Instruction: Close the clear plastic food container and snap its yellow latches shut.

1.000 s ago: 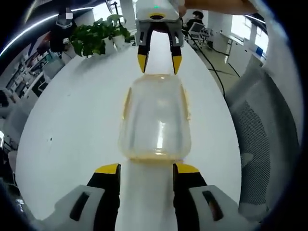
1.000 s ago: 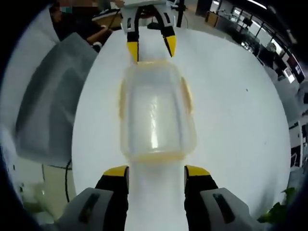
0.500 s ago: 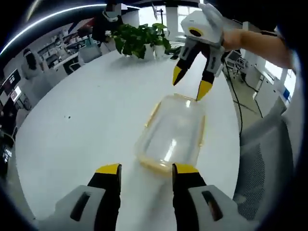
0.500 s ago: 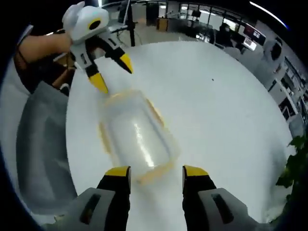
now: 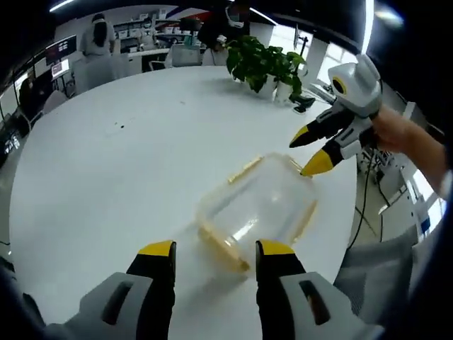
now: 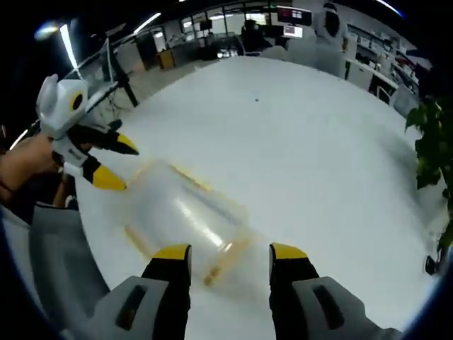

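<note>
Container [image 5: 256,210] now lies skewed on the table [image 5: 113,163] – both grippers' fingers released, nothing grasped – so realign before pressing its latches [image 5: 223,239]

The container [image 5: 256,210] lies on the table [image 5: 106,170] between both tongs.

Bright, even light; right gripper view motion-blurred.

A white table [image 5: 106,163] carries a clear container [image 5: 256,210] at 5 o'clock; potted plants [image 5: 265,65] at 1 o'clock.
</note>
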`<state>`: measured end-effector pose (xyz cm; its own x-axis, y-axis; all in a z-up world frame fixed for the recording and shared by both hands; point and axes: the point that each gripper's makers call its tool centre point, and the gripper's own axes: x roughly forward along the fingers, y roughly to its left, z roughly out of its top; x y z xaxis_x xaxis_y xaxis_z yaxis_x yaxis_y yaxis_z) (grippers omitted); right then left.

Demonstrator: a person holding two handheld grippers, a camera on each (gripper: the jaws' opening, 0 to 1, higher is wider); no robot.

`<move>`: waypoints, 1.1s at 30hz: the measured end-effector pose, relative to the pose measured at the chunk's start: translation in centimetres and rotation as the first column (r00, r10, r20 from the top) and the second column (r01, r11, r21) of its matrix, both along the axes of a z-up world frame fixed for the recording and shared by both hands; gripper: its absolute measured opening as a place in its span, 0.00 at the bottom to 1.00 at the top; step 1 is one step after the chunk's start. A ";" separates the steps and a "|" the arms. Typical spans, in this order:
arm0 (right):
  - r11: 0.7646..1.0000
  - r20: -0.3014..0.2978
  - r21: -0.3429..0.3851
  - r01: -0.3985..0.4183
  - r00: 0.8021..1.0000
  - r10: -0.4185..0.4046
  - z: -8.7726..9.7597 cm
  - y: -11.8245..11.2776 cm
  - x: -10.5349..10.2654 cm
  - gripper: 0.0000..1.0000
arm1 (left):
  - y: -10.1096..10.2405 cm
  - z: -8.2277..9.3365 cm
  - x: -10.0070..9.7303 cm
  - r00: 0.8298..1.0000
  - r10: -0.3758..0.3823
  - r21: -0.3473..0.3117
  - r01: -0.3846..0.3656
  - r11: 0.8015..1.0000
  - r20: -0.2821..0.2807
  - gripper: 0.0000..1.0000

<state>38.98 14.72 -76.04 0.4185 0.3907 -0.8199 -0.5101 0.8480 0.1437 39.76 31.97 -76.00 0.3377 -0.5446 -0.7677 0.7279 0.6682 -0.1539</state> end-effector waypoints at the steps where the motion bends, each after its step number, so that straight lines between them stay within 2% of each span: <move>1: 1.000 -0.012 0.022 0.022 1.000 -0.022 -0.1 0.2 0.0 0.43 | 0.0 -0.3 -0.2 1.000 0.013 0.009 -0.013 1.000 -0.012 0.44; 4: 0.996 -0.040 0.059 0.069 0.997 -0.067 -0.5 0.5 0.0 0.42 | -0.2 -0.7 -0.5 0.998 0.052 0.012 -0.052 0.999 -0.041 0.43; 5: 0.995 -0.039 0.060 0.075 0.997 -0.073 -0.6 0.5 0.1 0.42 | -0.5 -0.6 -0.3 0.995 0.090 -0.015 -0.090 0.996 -0.041 0.41; 7: 0.996 -0.027 0.053 0.069 0.997 -0.068 -0.9 0.6 0.2 0.41 | -0.6 -0.6 -0.4 0.996 0.083 -0.005 -0.083 0.997 -0.032 0.39; 9: 0.990 -0.054 0.103 0.096 0.994 -0.091 -1.0 1.2 0.0 0.40 | -0.9 -0.6 -0.6 0.994 0.097 -0.016 -0.098 0.995 -0.051 0.37; 14: 0.983 -0.085 0.138 0.124 0.990 -0.113 -1.1 1.4 -0.1 0.37 | -1.3 -0.6 -1.0 0.991 0.107 -0.034 -0.110 0.993 -0.084 0.29; 27: 0.973 -0.125 0.148 0.177 0.979 -0.159 -1.3 1.6 -0.2 0.33 | -1.6 -0.6 -1.3 0.984 0.147 -0.026 -0.150 0.988 -0.096 0.22; 28: 0.971 -0.131 0.152 0.182 0.978 -0.163 -1.3 1.6 -0.2 0.32 | -1.5 -0.7 -1.3 0.980 0.167 -0.036 -0.172 0.984 -0.112 0.21; 29: 0.968 -0.141 0.157 0.197 0.974 -0.176 -1.4 1.5 -0.2 0.31 | -1.5 -0.7 -1.2 0.977 0.177 -0.043 -0.184 0.982 -0.120 0.21; 30: 0.953 -0.169 0.184 0.240 0.963 -0.210 -1.4 1.6 -0.1 0.29 | -1.4 -0.7 -1.2 0.978 0.171 -0.047 -0.178 0.983 -0.118 0.20; 31: 0.947 -0.191 0.200 0.253 0.958 -0.215 -1.4 1.6 -0.1 0.28 | -2.3 -0.4 -1.0 0.977 0.169 -0.100 -0.182 0.978 -0.127 0.19; 32: 0.918 -0.261 0.206 0.338 0.923 -0.281 -1.5 1.9 -0.6 0.27 | -1.8 -0.7 -0.9 0.974 0.189 -0.056 -0.197 0.979 -0.123 0.18; 33: 0.945 -0.208 0.203 0.257 0.954 -0.215 -1.2 1.8 -0.5 0.27 | -1.8 -0.6 -0.8 0.980 0.168 -0.042 -0.174 0.984 -0.110 0.18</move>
<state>38.51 16.50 -77.24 0.3745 0.4814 -0.7925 -0.2466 0.8756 0.4153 38.96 30.12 -76.63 0.3481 -0.5254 -0.7763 0.5813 0.7707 -0.2610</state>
